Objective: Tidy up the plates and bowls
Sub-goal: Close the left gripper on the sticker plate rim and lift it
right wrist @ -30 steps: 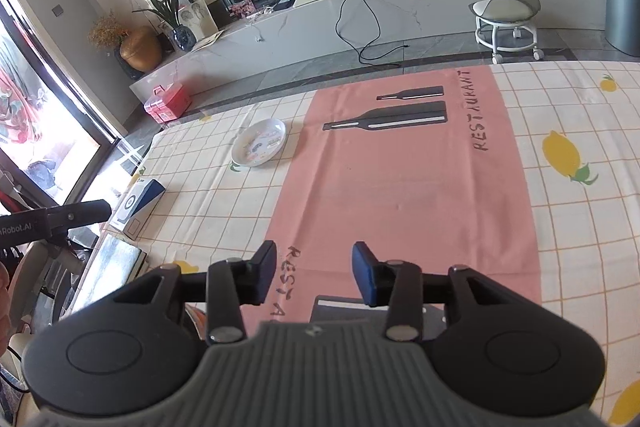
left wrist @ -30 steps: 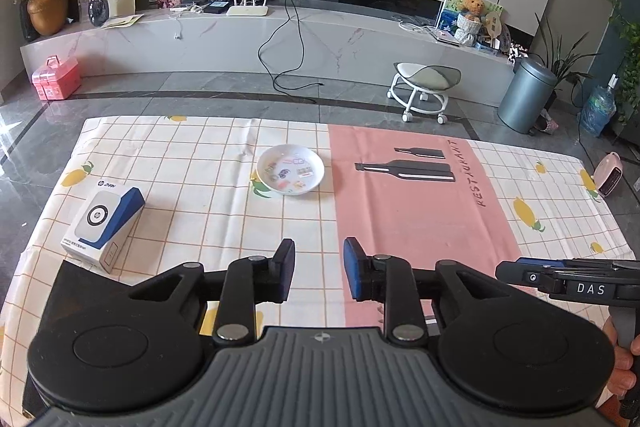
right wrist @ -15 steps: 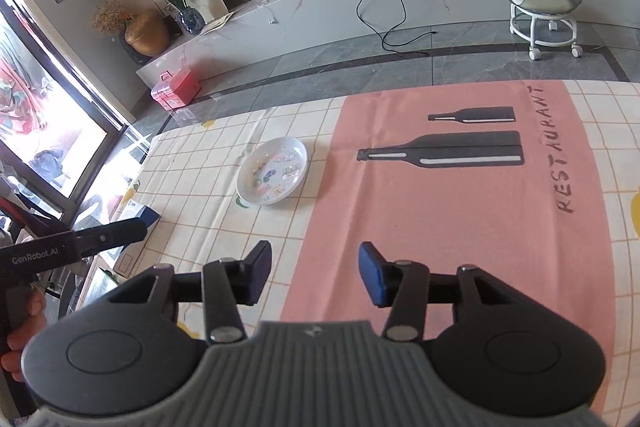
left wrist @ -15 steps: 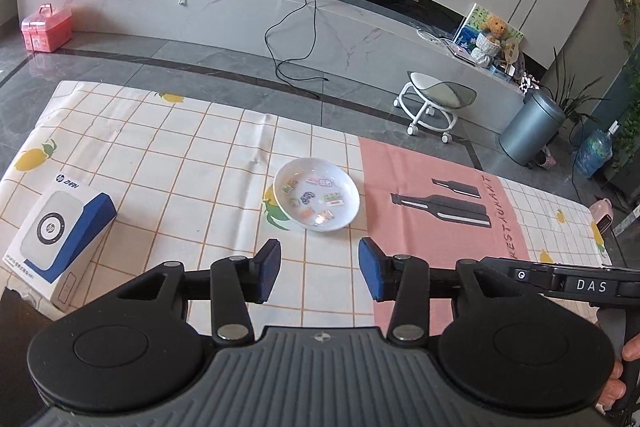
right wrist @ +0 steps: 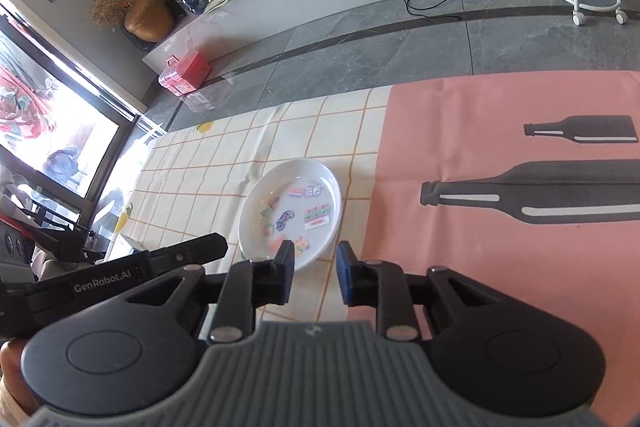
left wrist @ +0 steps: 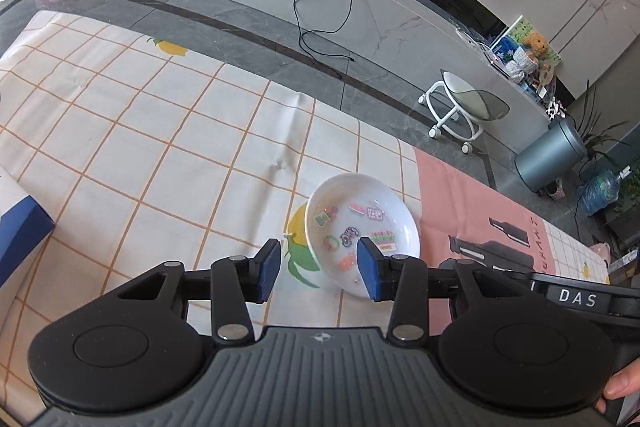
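A white shallow plate (left wrist: 362,227) with coloured stickers inside lies on the checked tablecloth beside the pink strip. My left gripper (left wrist: 320,267) hovers at its near-left rim. Its jaws are closing a little and stand apart, with the rim showing between them and no pad pressing on it. The same plate (right wrist: 290,211) appears in the right wrist view, just ahead of my right gripper (right wrist: 316,267). That gripper's jaws are closing; its left finger overlaps the near rim and nothing is gripped. Each view shows the other gripper's body at its side edge.
A blue and white box (left wrist: 20,227) lies at the cloth's left edge. The pink strip (right wrist: 500,267) with bottle prints runs to the right of the plate. Beyond the table are grey floor, a white stool (left wrist: 460,111) and a grey bin (left wrist: 552,155).
Both grippers have come forward and down toward the plate, which now fills more of each view. The right jaws are narrower than before; the left jaws are wider than a second ago.
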`<state>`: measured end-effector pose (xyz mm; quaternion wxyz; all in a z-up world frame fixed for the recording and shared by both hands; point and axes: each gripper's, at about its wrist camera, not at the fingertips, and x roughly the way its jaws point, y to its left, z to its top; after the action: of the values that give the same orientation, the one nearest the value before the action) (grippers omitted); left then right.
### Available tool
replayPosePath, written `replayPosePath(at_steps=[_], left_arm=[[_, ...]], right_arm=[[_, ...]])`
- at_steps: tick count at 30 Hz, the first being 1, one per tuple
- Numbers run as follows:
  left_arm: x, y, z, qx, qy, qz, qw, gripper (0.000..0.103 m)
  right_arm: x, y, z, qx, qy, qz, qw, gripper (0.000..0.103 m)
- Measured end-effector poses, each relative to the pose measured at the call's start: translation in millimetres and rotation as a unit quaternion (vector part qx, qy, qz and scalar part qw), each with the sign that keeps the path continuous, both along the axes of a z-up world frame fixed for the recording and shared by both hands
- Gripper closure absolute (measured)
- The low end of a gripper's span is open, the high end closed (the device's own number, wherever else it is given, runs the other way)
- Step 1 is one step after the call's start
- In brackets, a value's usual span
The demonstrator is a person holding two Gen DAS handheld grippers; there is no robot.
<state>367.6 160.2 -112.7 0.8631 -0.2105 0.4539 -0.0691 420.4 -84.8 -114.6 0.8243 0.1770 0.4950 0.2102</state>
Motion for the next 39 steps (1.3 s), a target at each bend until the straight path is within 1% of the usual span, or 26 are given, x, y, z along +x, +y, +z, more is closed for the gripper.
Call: replayPosePath(at_steps=[2,8,9,10,11,13,14,18,21,24,26,30,33,37,39], left_arm=[[6.9,0.5,-5.7,-0.004,0.005,0.006,1.0,0.057],[15.0,0.1,-15.0,0.002,0.013,0.015,0.9998,0.072],[15.0,0.0,-15.7,0.003,0.015,0.016,0.9998,0.078],[14.9,0.1,-16.2,0.004,0.016,0.016,0.9997,0.081],[15.5,-0.3,-18.4,0.004,0.019,0.016,0.9997,0.086],[14.8,-0.7,-19.6,0.004,0.018,0.013,0.9997,0.092],[15.1,-1.0,-19.5,0.0,0.018,0.012,0.9998,0.097],[14.8,-4.1,-17.3,0.007,0.023,0.017,0.9996,0.098],[8.4,-5.0,-10.8,0.007,0.019,0.016,0.9997,0.099],[-3.3,-7.9,3.0,0.003,0.016,0.016,0.9997,0.099],[-14.8,-14.0,16.6,0.01,0.018,0.015,0.9997,0.099],[-45.3,-29.9,50.2,0.017,0.006,0.009,0.9998,0.099],[-71.0,-42.7,75.7,0.013,0.0,0.006,0.9999,0.1],[-112.2,-66.6,104.2,0.011,0.002,0.001,0.9999,0.1],[-135.4,-81.9,114.5,0.01,-0.005,-0.005,0.9999,0.1]], right_arm=[[10.0,2.5,-7.6,0.001,0.006,-0.008,1.0,0.082],[26.0,6.8,-25.3,0.012,0.027,-0.018,0.999,0.087],[27.0,7.0,-27.3,0.017,0.031,-0.018,0.999,0.089],[27.7,7.2,-29.1,0.018,0.033,-0.019,0.999,0.093],[28.2,7.4,-30.7,0.016,0.035,-0.021,0.999,0.097],[27.9,6.7,-32.7,0.02,0.036,-0.023,0.999,0.099],[27.6,5.9,-33.6,0.026,0.038,-0.024,0.999,0.099],[26.3,5.3,-33.2,0.031,0.046,-0.032,0.998,0.1],[21.8,5.7,-28.0,0.028,0.04,-0.035,0.998,0.1],[12.4,2.3,-18.7,0.031,0.035,-0.036,0.998,0.1],[2.7,-2.3,-9.5,0.035,0.031,-0.037,0.998,0.101],[-29.8,-16.5,15.6,0.047,0.019,-0.041,0.998,0.101],[-60.1,-33.0,37.7,0.059,0.006,-0.045,0.997,0.101],[-110.9,-62.6,64.7,0.084,-0.009,-0.049,0.995,0.101],[-140.4,-79.6,72.0,0.094,-0.013,-0.053,0.994,0.101]])
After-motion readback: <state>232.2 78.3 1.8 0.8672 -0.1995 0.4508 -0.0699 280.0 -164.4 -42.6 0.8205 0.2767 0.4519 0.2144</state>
